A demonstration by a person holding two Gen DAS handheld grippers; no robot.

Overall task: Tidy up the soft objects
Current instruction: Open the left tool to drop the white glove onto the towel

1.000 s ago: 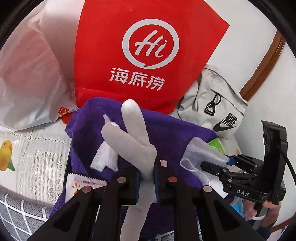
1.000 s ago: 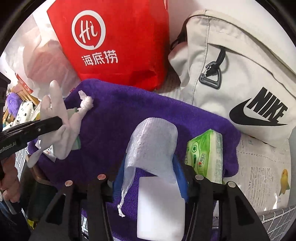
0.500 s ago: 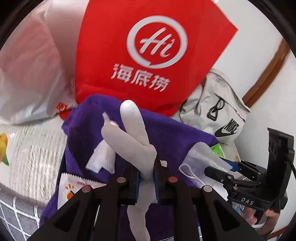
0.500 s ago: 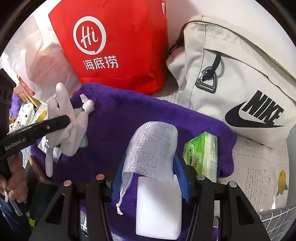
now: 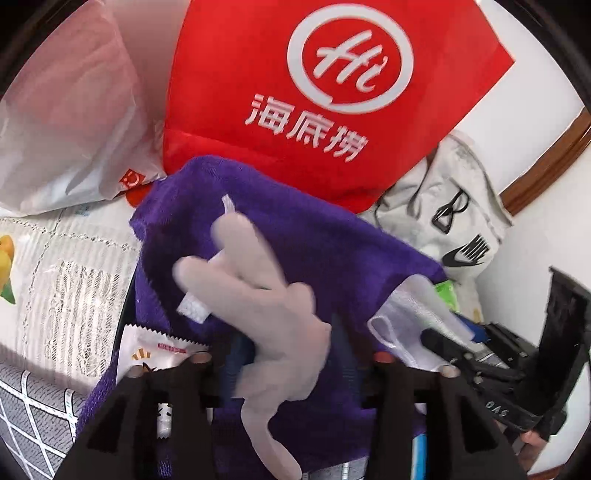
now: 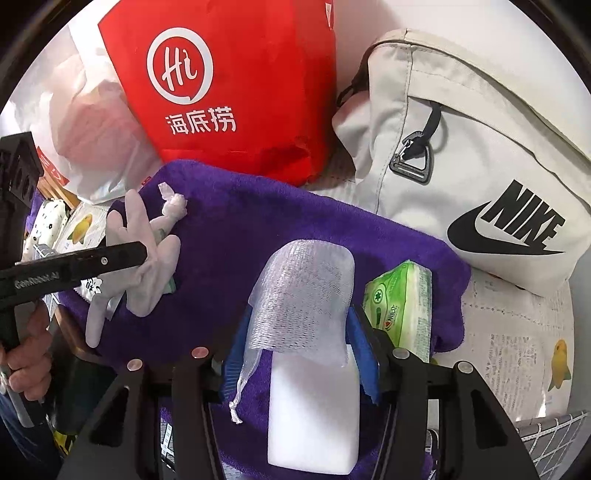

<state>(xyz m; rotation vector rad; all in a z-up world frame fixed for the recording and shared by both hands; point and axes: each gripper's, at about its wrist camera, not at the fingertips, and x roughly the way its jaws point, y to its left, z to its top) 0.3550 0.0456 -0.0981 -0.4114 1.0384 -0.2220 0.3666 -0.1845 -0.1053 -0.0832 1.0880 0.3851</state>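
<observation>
Cluttered tabletop, purple plush towel (image 6: 280, 229) spread before a red paper bag (image 6: 236, 85) and a beige Nike backpack (image 6: 476, 155); drop-off step in hand.
My left gripper (image 5: 284, 354) has jaws parted wide, the pale limp rubber glove (image 5: 269, 302) blurred and apparently falling onto the towel. My right gripper (image 6: 299, 347) pinches a white foam block in a mesh pouch (image 6: 306, 317) just above the towel. Next I'd clear left and lower the block beside the green tissue pack (image 6: 402, 306).

White wall (image 6: 480, 22) behind red bag (image 6: 236, 85); brown wooden trim (image 5: 546, 162) right of bag; fruit-print tablecloth (image 6: 517, 354) beneath, grey grid-patterned surface (image 5: 33, 417) at its edge.
</observation>
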